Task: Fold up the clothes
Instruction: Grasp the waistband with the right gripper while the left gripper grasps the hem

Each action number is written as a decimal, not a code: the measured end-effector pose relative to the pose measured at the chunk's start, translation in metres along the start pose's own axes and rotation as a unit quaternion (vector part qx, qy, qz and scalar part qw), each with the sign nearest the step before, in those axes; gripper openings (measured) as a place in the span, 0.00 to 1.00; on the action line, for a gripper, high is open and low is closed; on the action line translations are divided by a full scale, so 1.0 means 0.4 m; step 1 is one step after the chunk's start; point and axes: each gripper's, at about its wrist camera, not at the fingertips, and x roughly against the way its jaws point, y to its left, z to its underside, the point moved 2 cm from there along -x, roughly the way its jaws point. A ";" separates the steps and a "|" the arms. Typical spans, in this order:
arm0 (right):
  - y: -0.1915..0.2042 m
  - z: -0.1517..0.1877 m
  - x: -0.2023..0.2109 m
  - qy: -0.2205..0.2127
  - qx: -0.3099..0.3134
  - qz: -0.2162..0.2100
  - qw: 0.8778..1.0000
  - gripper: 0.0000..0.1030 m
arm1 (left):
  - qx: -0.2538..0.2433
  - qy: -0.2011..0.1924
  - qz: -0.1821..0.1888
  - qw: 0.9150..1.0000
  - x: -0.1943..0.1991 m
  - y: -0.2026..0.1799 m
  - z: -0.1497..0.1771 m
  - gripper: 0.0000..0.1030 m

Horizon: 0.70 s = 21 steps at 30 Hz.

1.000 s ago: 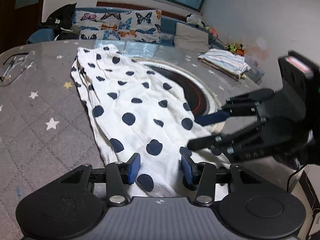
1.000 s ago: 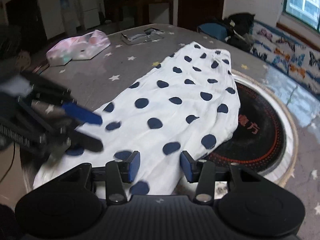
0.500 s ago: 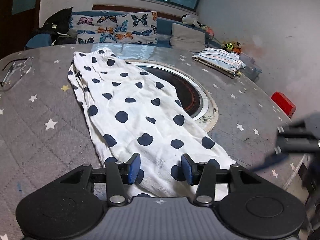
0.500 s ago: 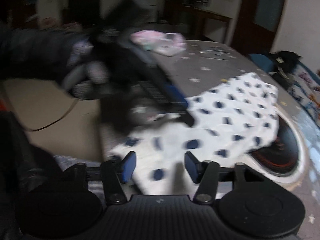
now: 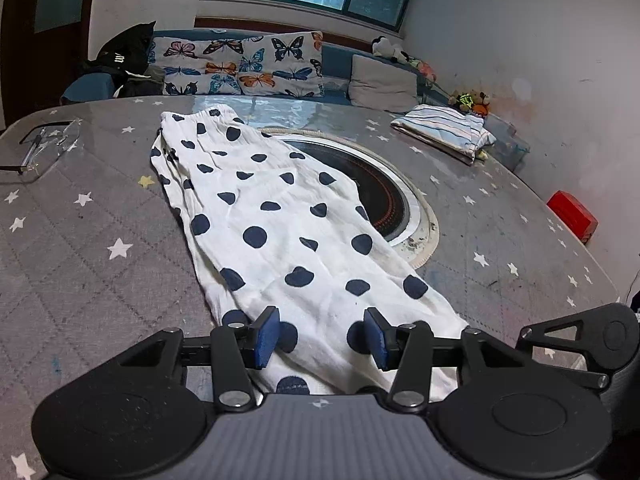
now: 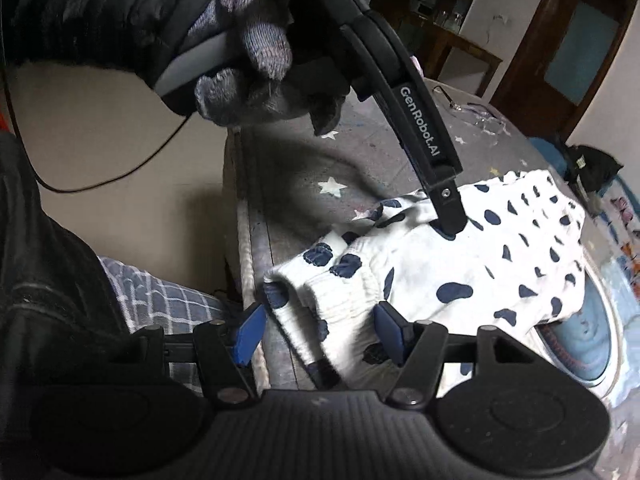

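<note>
Right gripper point(image 6: 318, 334) shifted to 1 spotted garment's point(image 5: 280, 232) hem, fingers closing

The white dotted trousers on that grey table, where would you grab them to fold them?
Probably by the ribbed cuffs at the near end of the white cotton trousers with dark blue dots, coming from the table's near edge. They lie flat and lengthwise, waistband far, so the cuffs can swing over it. The right gripper already stands open around one cuff, and the left gripper hovers open over the fabric beside it.

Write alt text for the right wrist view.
The right hand-held gripper, jaws apart, frames the hem of a white polka-dot garment at the table edge. A gloved hand presses the left hand-held gripper onto the cloth.
</note>
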 end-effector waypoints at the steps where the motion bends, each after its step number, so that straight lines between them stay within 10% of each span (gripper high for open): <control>1: 0.002 0.000 0.000 0.000 0.001 0.003 1.000 0.56 | -0.003 0.000 0.002 1.000 0.005 -0.002 0.003 0.48; 11: -0.113 -0.013 0.044 -0.016 -0.096 -0.062 0.993 0.19 | -0.055 -0.016 0.055 0.997 0.096 -0.024 0.044 0.55; 21: -0.252 0.016 0.049 -0.031 -0.230 -0.124 0.965 0.13 | -0.193 -0.026 0.072 0.978 0.141 -0.103 0.127 0.57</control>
